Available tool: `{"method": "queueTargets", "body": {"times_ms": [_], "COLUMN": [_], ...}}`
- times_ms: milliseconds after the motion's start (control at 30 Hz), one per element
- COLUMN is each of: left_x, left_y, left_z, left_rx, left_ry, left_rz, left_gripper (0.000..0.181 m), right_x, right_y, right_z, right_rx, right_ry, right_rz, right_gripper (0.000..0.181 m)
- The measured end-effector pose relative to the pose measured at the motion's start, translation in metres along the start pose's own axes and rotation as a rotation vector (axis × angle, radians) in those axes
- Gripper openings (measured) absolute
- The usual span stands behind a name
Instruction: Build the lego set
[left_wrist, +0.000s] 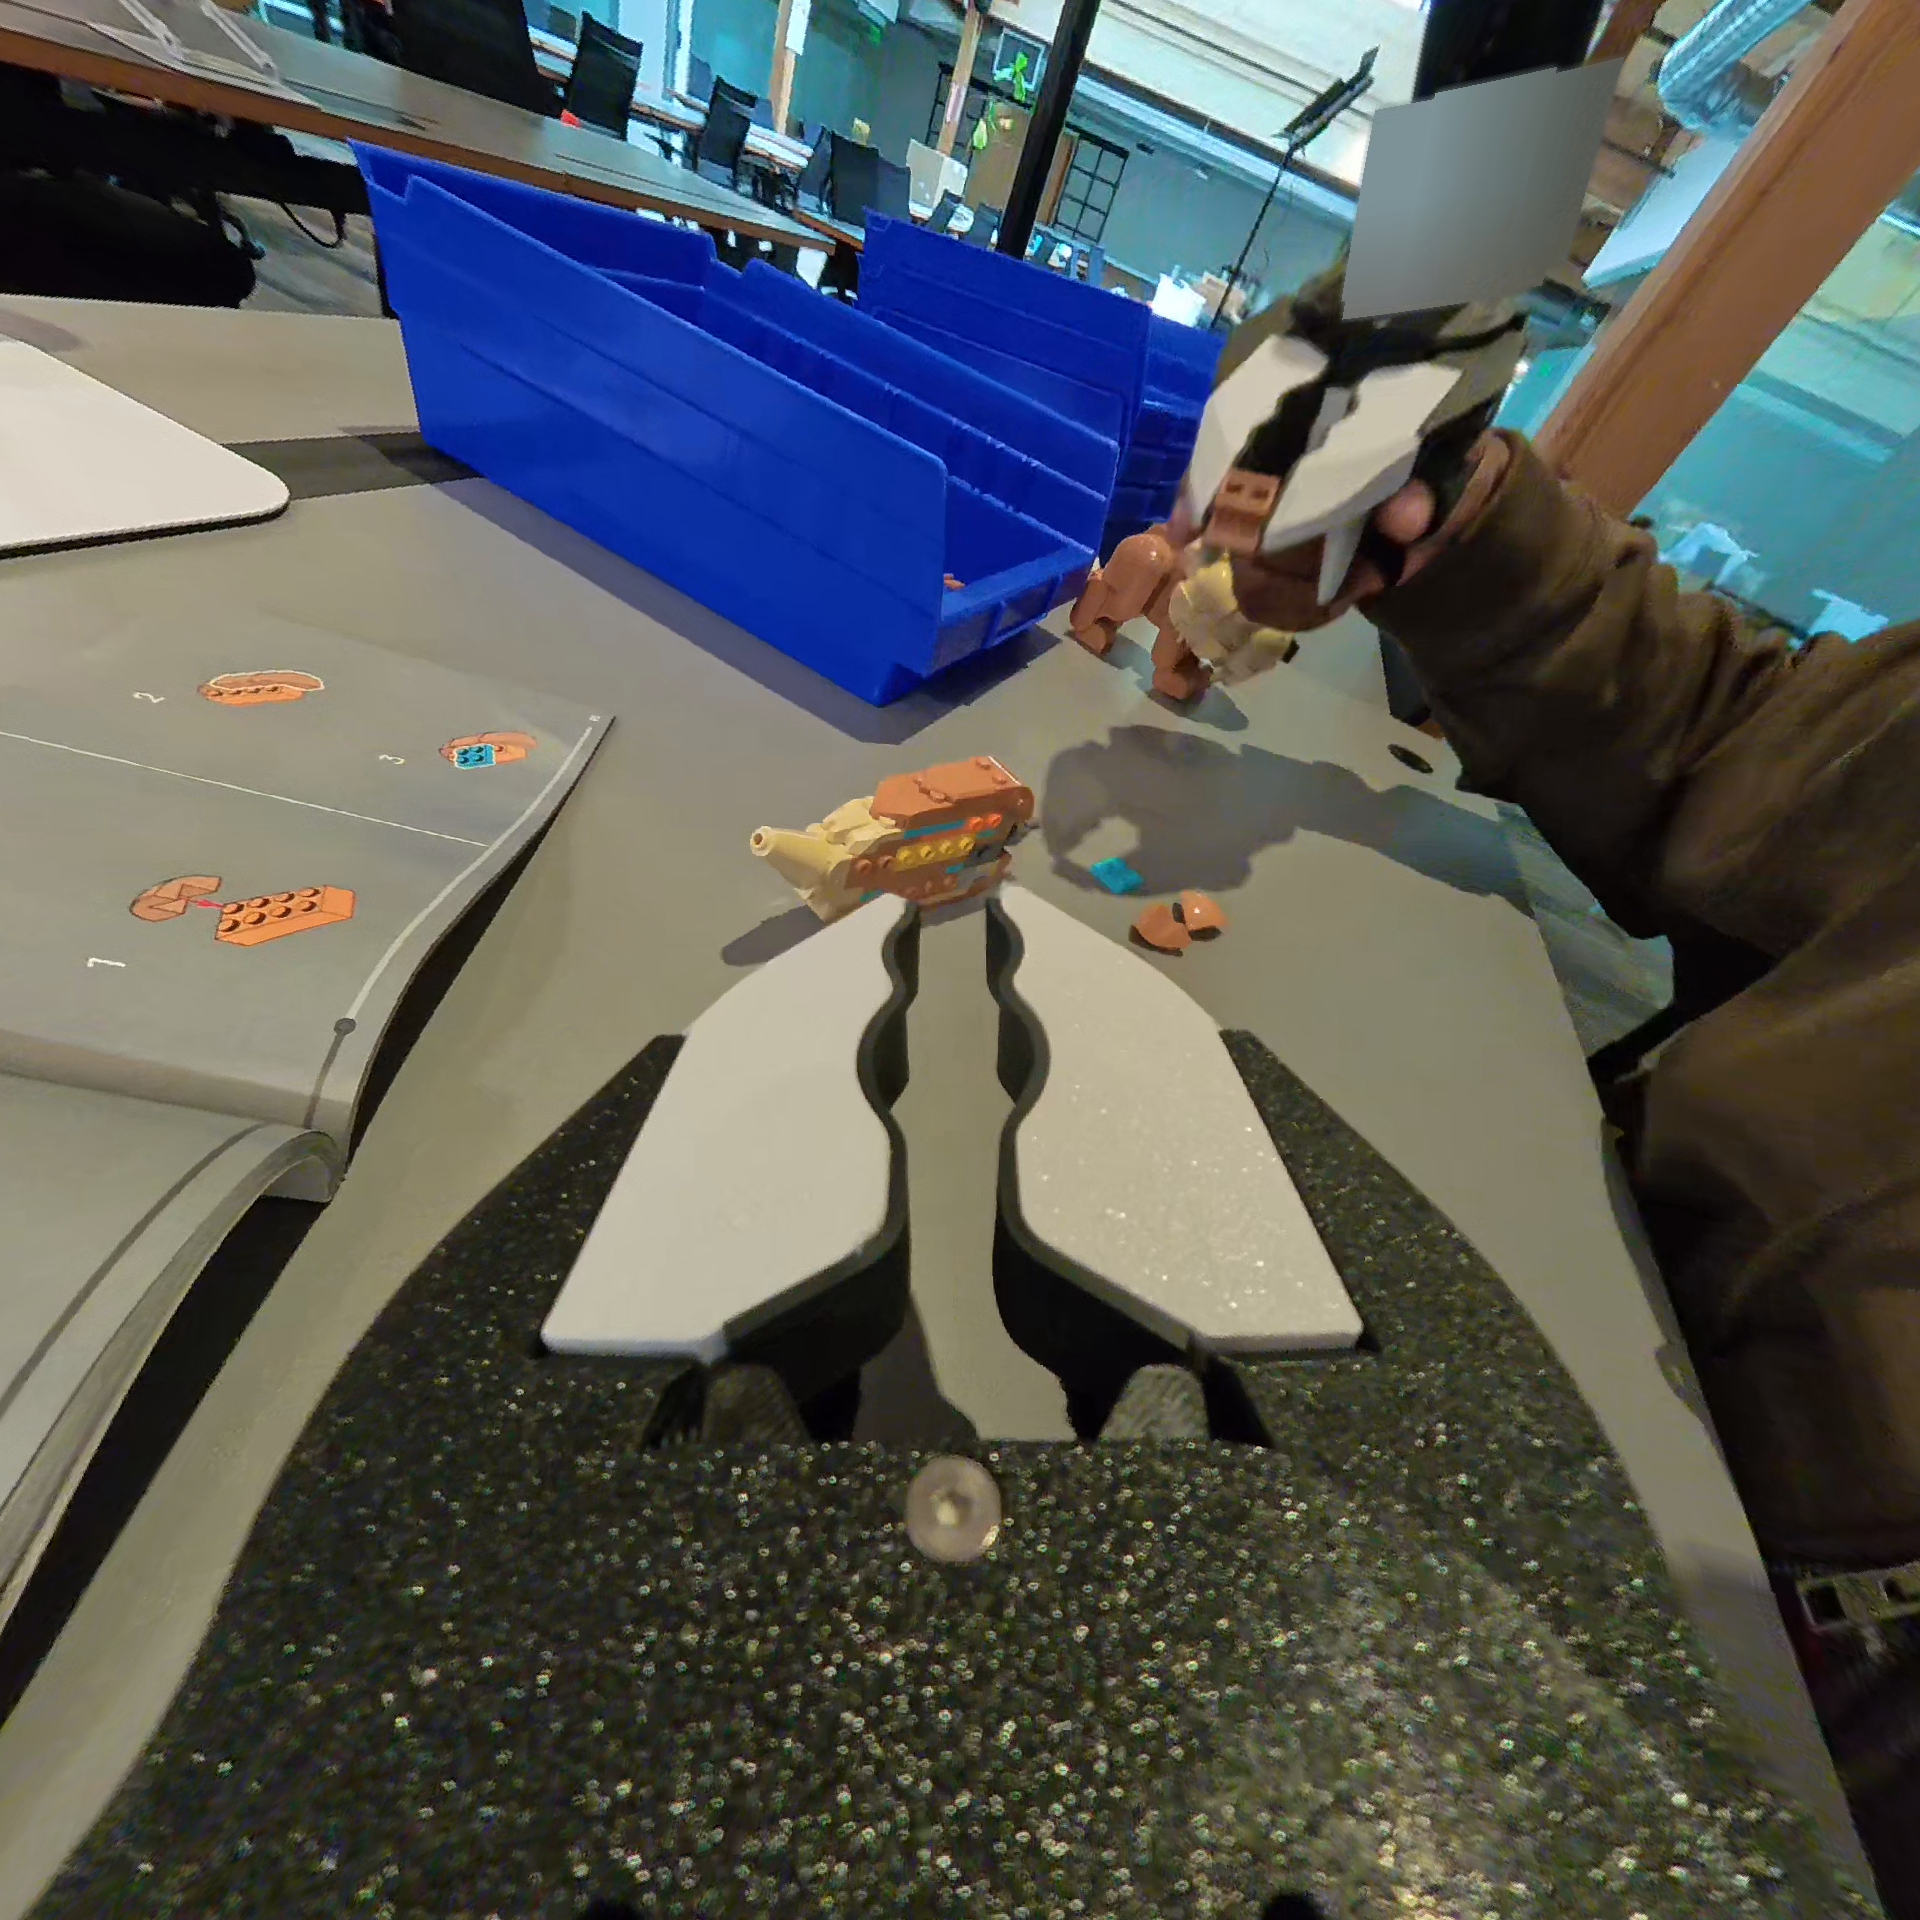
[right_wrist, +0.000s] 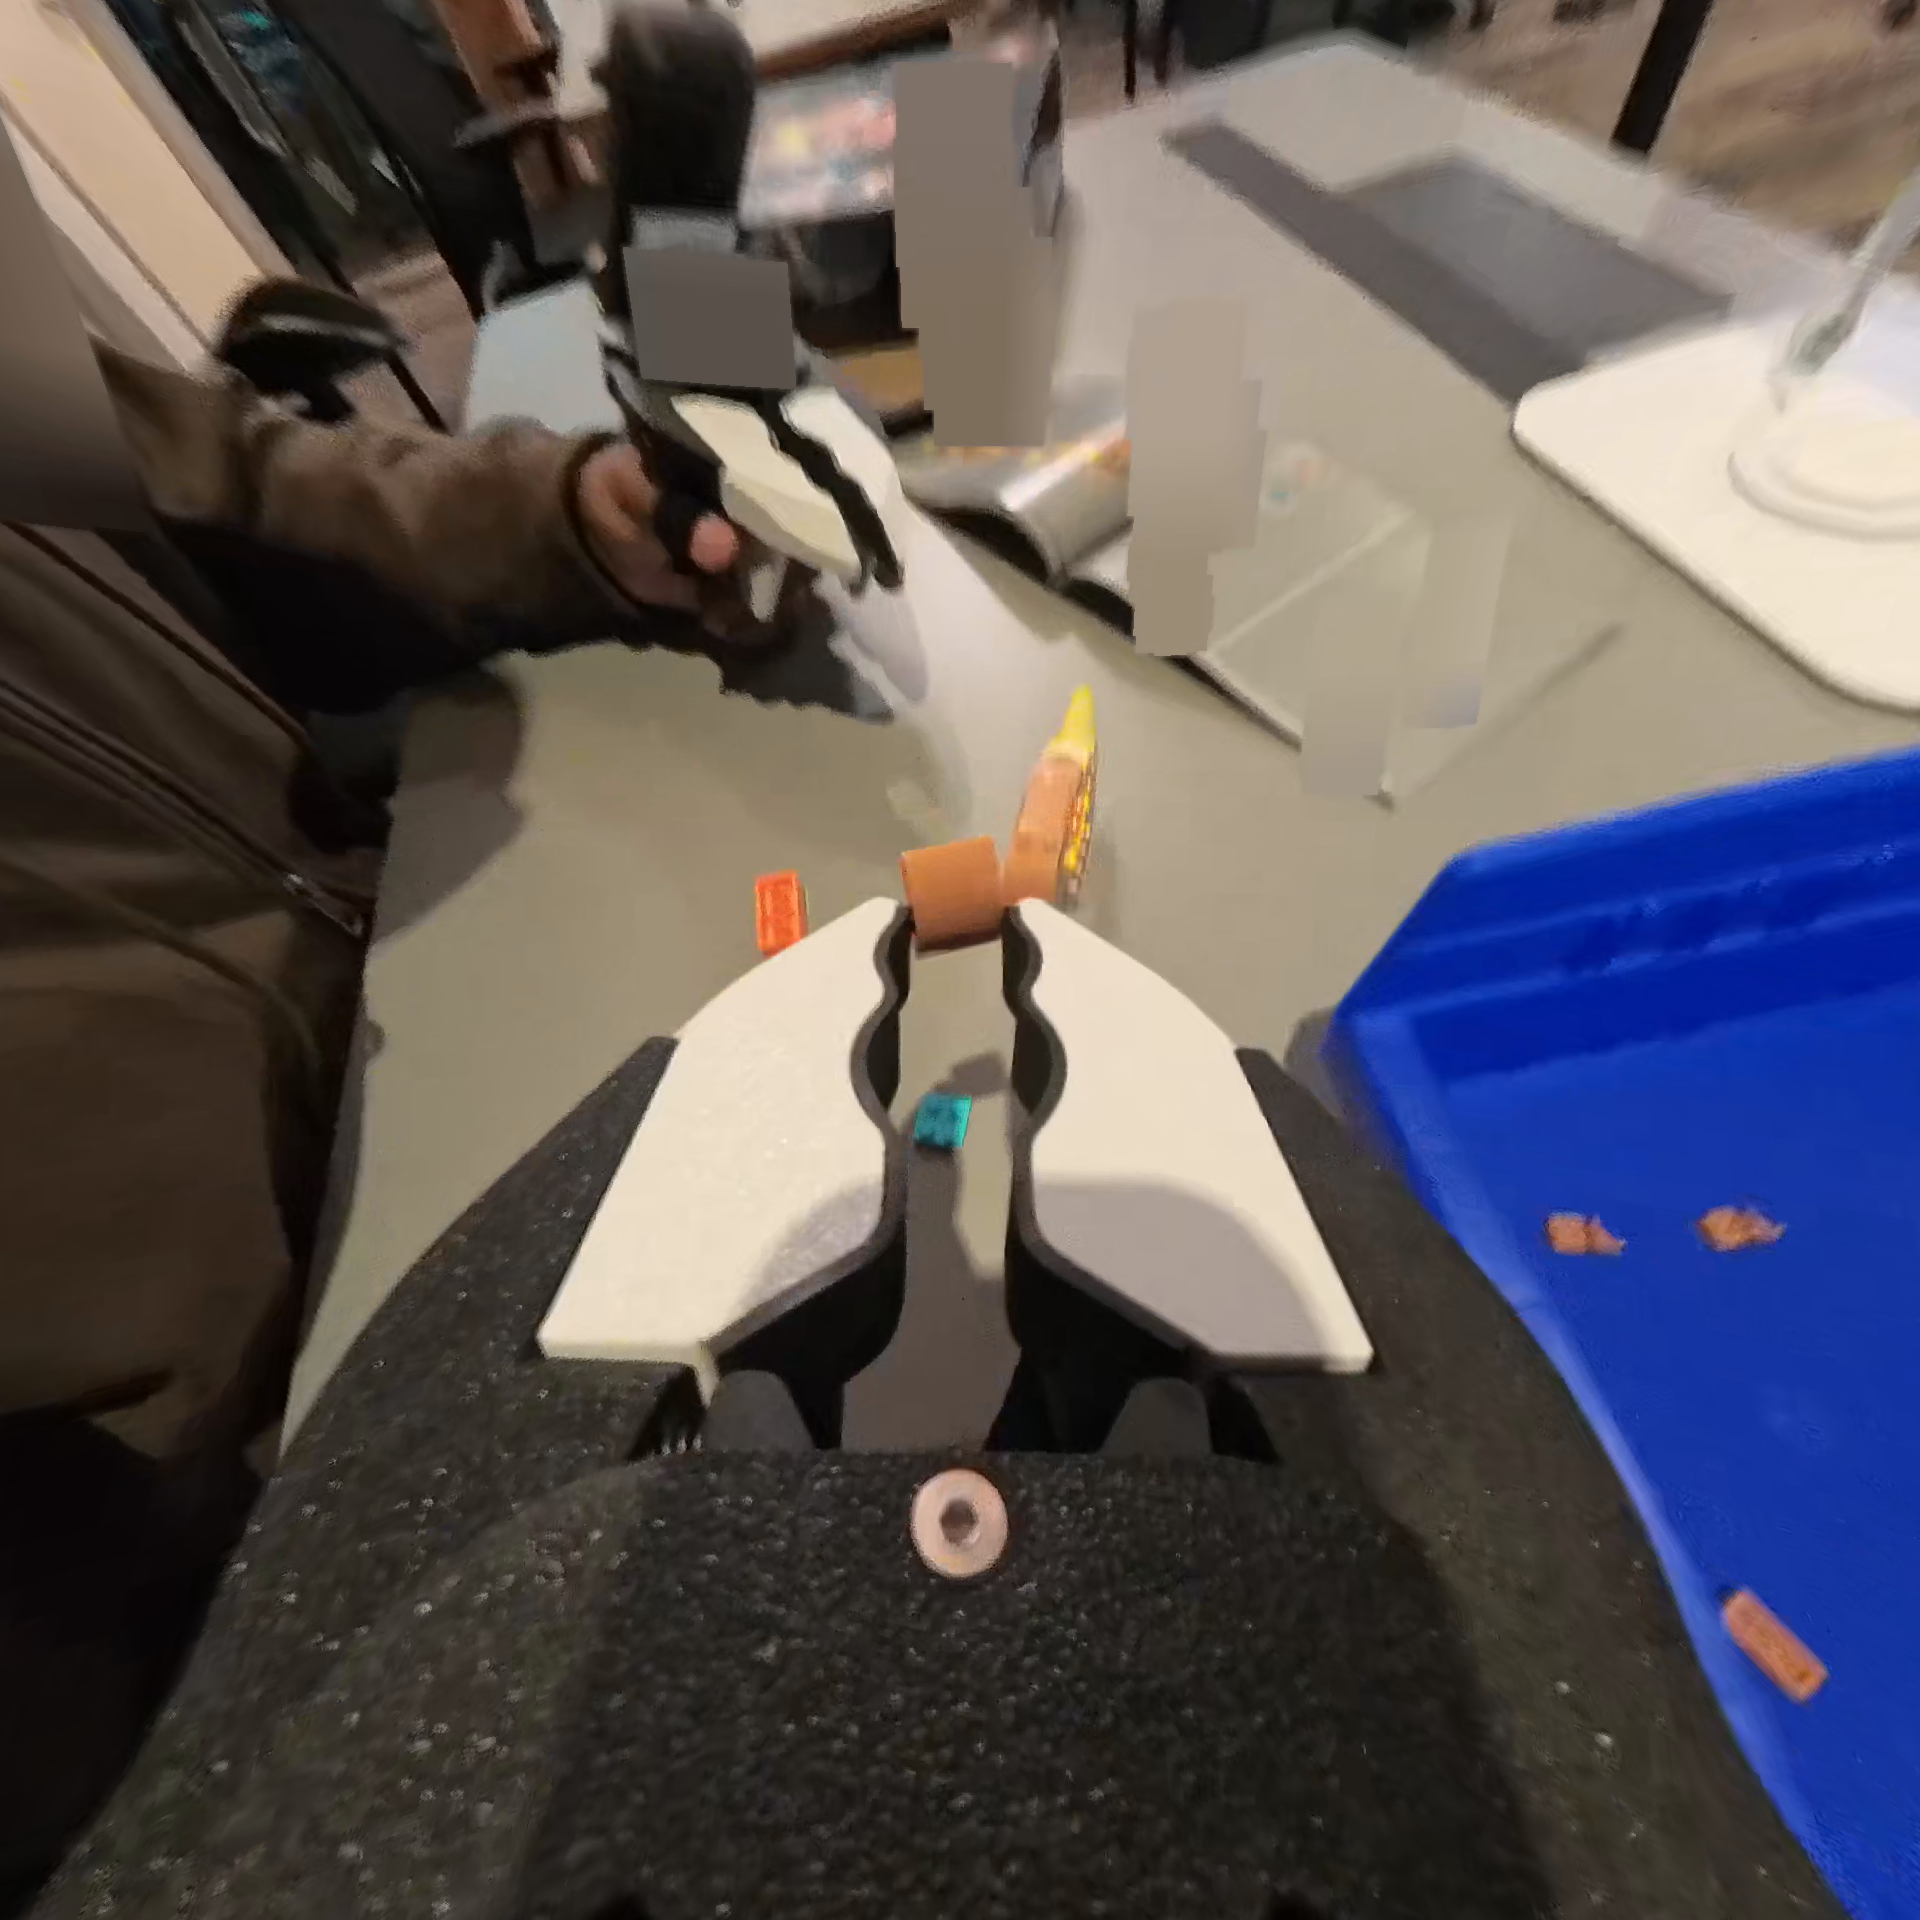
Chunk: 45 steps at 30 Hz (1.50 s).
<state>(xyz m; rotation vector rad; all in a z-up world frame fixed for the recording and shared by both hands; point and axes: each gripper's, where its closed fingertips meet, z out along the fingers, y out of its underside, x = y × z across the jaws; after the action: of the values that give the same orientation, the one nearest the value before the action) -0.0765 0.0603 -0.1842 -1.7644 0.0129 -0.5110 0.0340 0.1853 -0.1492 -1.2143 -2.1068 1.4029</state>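
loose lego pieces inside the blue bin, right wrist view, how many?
3. Two small orange-brown pieces lie side by side on the blue bin floor, left and right; a third sits nearer the camera. More may be hidden beyond the frame edge.

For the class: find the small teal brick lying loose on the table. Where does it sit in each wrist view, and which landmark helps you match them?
Left wrist view: the teal brick lies right of centre, just right of the half-built model.
Right wrist view: the teal brick shows on the table in the gap between the right gripper's fingers.
Shared landmark: the blue bin.
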Motion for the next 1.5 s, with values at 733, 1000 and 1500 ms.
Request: {"method": "queueTargets", "body": {"times_ms": [733,1000,1500], "left_x": [0.009,0.015,0.068], "left_y": [0.010,0.014,0.075], "left_z": [0.004,0.006,0.035], "left_rx": [-0.073,-0.098,-0.458], "left_ry": [0.037,0.057,0.207], "left_rz": [0.029,0.067,0.432], "left_gripper": [0.012,0.013,0.035], "right_x": [0.012,-0.017,-0.062], "right_y": [0.104,0.054,0.062], "right_z": [0.035,0.046,0.090], "right_rx": [-0.383,-0.139,-0.228], "right_ry": [0.159,0.101,0.065], "right_rz": [0.039,-0.024,-0.283], "right_gripper": [0.027,0.027,0.026]}}
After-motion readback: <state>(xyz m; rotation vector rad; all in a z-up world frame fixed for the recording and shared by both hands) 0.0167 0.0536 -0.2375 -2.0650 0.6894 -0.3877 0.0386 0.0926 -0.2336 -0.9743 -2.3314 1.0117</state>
